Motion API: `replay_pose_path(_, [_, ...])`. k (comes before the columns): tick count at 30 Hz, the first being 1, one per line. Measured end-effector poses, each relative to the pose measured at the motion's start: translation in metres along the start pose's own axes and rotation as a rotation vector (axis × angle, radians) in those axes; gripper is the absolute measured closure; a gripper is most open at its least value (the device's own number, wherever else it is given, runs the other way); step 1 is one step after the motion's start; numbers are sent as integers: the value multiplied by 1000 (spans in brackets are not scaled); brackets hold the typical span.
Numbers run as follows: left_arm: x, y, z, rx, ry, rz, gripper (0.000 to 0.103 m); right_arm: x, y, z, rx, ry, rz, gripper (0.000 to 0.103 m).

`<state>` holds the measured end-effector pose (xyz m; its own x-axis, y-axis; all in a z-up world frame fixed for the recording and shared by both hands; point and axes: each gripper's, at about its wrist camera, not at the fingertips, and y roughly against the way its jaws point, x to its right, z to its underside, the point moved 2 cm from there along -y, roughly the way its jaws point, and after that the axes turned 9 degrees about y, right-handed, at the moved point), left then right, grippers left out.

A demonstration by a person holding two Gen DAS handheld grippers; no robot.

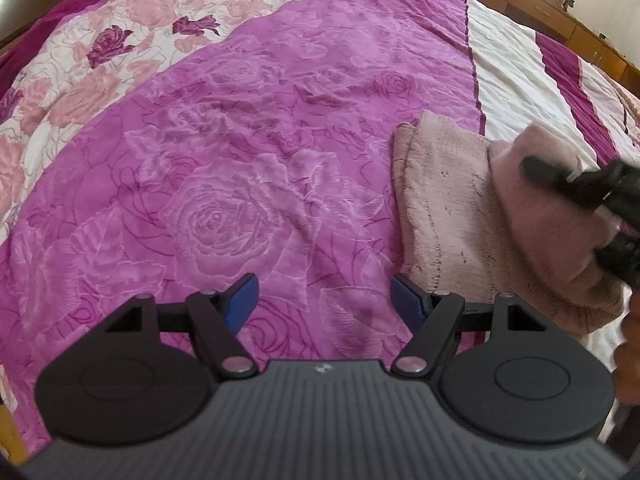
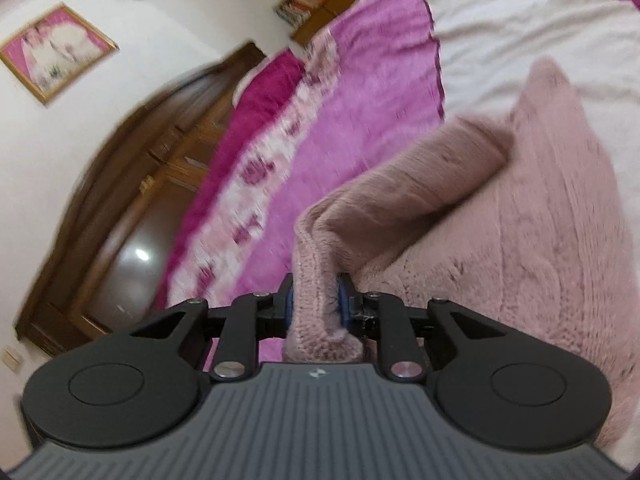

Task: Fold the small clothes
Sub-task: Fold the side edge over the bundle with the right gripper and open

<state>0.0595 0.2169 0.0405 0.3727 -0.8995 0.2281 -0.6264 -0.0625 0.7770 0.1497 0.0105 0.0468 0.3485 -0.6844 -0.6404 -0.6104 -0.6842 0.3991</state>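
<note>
A pale pink knitted garment [image 1: 452, 204] lies on the bed at the right of the left wrist view, partly folded over itself. My left gripper [image 1: 324, 300] is open and empty above the magenta bedspread, just left of the garment's near edge. My right gripper [image 2: 316, 300] is shut on a fold of the pink knit [image 2: 520, 220] and holds that fold lifted over the rest of the garment. The right gripper also shows, blurred, in the left wrist view [image 1: 580, 188], on top of the garment.
The bedspread [image 1: 240, 152] is magenta with embossed roses, with a white and pink floral band [image 1: 100, 60] at the far left and white stripes [image 1: 516, 80] to the right. A wooden headboard [image 2: 132, 184] and a framed picture [image 2: 56, 52] stand beyond the bed.
</note>
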Motion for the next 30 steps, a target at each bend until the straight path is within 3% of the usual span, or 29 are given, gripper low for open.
replay_pose_path(9, [-9,7,-8,31,55,25,29,-18,0,22,-8,84,48,47])
replay_pose_path(18, [7,18,-11,44,26,64,29,-27,62,26,20,110,78,43])
replay_pose_path(30, [40,27,-11,53,-51,135,29,-13,128,25,133,152,232,34])
